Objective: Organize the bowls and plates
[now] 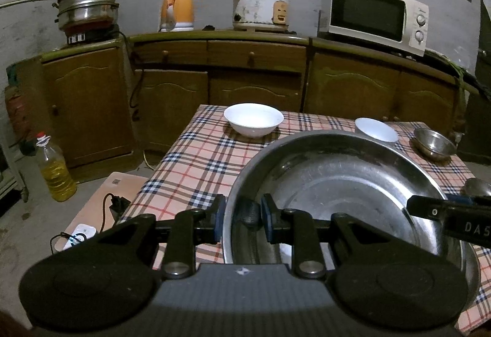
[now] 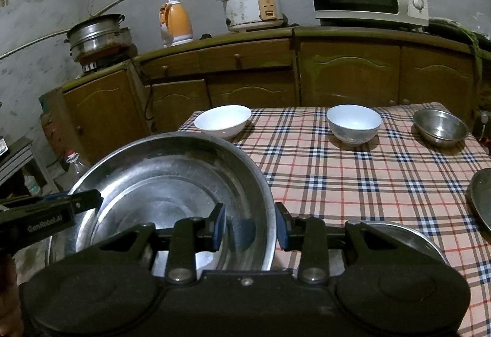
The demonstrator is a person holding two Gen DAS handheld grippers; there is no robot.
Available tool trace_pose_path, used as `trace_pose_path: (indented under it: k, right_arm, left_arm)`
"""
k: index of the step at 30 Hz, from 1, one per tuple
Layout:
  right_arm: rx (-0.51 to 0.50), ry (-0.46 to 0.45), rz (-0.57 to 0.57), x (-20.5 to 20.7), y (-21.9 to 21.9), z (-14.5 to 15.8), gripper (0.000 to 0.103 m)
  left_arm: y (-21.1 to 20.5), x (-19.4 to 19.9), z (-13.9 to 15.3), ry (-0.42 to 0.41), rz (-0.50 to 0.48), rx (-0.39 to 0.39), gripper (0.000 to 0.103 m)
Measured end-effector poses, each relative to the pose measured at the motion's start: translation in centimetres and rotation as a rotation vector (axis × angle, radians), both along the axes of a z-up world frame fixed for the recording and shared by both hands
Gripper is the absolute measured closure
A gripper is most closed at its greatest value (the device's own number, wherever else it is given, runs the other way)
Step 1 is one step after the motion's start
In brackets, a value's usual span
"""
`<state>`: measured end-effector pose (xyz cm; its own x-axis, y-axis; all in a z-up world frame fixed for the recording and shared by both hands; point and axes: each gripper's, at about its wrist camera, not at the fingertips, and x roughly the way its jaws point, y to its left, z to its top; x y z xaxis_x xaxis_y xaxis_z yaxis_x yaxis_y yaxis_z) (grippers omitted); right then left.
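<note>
Both claws clamp opposite rims of a large steel basin [image 1: 337, 183] over the plaid-clothed counter [image 2: 368, 183], left claw [image 1: 241, 219] at nine o'clock, right claw [image 2: 250, 225] at three; uneven lifting could let the thin, slick rim slip.

The left gripper [image 1: 241, 222] is showing matte black linkage arms, round silver pivot screws, two broad rounded black lobes and blue pads [image 1: 266, 222] on its fingertips. The right gripper [image 2: 251, 225] is looking the same, blue-padded and black. White lettering is running along each gripper's side where it is showing in the other's view.
</note>
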<state>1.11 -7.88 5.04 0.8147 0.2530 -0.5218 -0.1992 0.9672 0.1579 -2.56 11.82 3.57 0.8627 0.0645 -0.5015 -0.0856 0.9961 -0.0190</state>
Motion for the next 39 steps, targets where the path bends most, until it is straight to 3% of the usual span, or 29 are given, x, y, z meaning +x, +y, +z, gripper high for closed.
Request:
trace_pose_path:
  k: [39]
  right_arm:
    - [0.012,0.027,-0.052,-2.1,-3.1,-0.3,0.061]
  left_arm:
    - [-2.6,-0.3,-0.7,0.022,-0.068,0.004,0.078]
